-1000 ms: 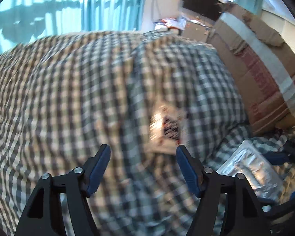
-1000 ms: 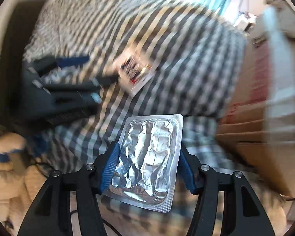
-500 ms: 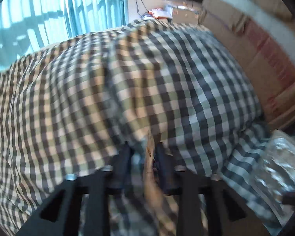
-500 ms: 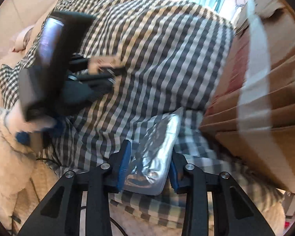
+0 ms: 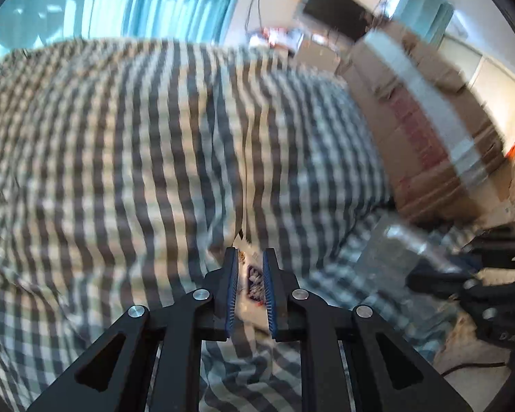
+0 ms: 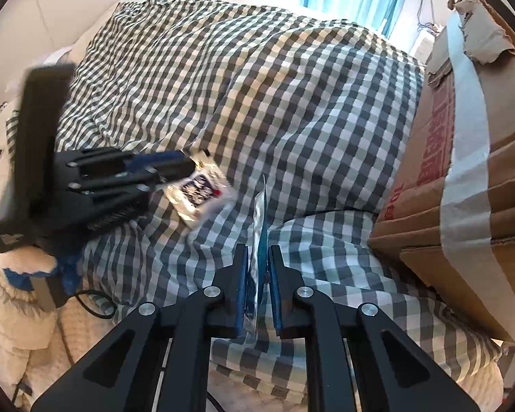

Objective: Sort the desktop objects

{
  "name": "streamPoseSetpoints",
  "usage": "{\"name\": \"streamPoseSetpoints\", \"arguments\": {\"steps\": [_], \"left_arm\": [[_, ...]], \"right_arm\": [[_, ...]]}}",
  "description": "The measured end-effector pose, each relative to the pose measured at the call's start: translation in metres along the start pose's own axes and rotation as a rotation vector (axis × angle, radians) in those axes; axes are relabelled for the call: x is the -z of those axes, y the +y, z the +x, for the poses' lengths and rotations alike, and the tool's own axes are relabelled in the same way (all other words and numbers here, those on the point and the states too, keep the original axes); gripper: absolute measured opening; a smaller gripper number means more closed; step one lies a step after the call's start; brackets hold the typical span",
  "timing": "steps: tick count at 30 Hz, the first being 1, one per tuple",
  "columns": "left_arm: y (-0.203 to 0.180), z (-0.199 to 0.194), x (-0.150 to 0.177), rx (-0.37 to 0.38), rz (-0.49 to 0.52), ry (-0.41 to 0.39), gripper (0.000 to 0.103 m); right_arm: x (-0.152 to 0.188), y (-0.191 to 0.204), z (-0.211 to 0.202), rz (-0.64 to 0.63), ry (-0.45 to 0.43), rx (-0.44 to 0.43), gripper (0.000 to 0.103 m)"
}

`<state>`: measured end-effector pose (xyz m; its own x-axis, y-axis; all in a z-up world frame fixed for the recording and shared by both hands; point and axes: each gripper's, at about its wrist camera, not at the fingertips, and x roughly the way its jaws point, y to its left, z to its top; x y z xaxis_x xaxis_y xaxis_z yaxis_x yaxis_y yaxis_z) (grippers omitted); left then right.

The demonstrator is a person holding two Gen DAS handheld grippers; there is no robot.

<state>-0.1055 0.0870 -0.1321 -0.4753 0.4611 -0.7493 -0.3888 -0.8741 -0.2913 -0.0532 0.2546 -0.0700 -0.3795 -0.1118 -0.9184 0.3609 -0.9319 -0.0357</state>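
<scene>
My left gripper (image 5: 250,257) is shut on a small white packet (image 5: 254,276) with dark print, held just above the checked cloth (image 5: 120,171). The right wrist view shows that same left gripper (image 6: 189,168) from the side, with the packet (image 6: 202,190) hanging from its tips. My right gripper (image 6: 259,250) is shut on a silver foil blister pack (image 6: 259,213), which stands edge-on between the blue pads. In the left wrist view the foil pack (image 5: 391,250) is blurred at the right, in front of the right gripper (image 5: 429,274).
A large taped cardboard box (image 6: 463,171) stands against the cloth's right side. A fluffy white cover (image 6: 17,309) and a black cable (image 6: 92,305) lie at the lower left. Turquoise curtains (image 5: 154,3) hang behind.
Both grippers went from open to shut. The left closed on the printed packet and raised it off the cloth. The right closed on the foil pack, which turned from flat to edge-on.
</scene>
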Motion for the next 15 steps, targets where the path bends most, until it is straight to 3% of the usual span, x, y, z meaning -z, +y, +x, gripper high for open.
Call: {"name": "streamPoseSetpoints", "arguments": {"steps": [3,4,6,8,10,13,14,15], "left_arm": [[-0.002,0.01,0.005,0.006,-0.011,0.034,0.018],[-0.001,0.011,0.006,0.026,-0.024,0.043,0.025],[-0.001,0.01,0.007,0.07,-0.04,0.049,0.063],[-0.004,0.002,0.007,0.12,-0.049,0.037,0.082],[-0.008,0.005,0.009,0.095,-0.034,0.037,0.084],[-0.014,0.026,0.011,-0.007,0.007,0.109,0.084],[-0.014,0.027,0.014,-0.02,0.02,0.108,0.079],[-0.016,0.026,0.016,-0.039,0.032,0.092,0.059]], "right_arm": [[-0.001,0.002,0.003,-0.008,0.0,0.0,0.011],[0.0,0.003,0.003,-0.009,-0.003,0.0,0.011],[0.0,0.003,0.003,-0.017,0.0,-0.002,0.011],[0.0,0.004,0.005,-0.02,0.002,-0.005,0.011],[0.0,0.003,0.005,-0.021,0.002,-0.007,0.011],[0.001,0.003,0.006,-0.025,0.004,-0.006,0.011],[0.001,0.004,0.005,-0.028,0.005,-0.006,0.011],[0.0,0.004,0.005,-0.029,0.003,-0.004,0.011]]}}
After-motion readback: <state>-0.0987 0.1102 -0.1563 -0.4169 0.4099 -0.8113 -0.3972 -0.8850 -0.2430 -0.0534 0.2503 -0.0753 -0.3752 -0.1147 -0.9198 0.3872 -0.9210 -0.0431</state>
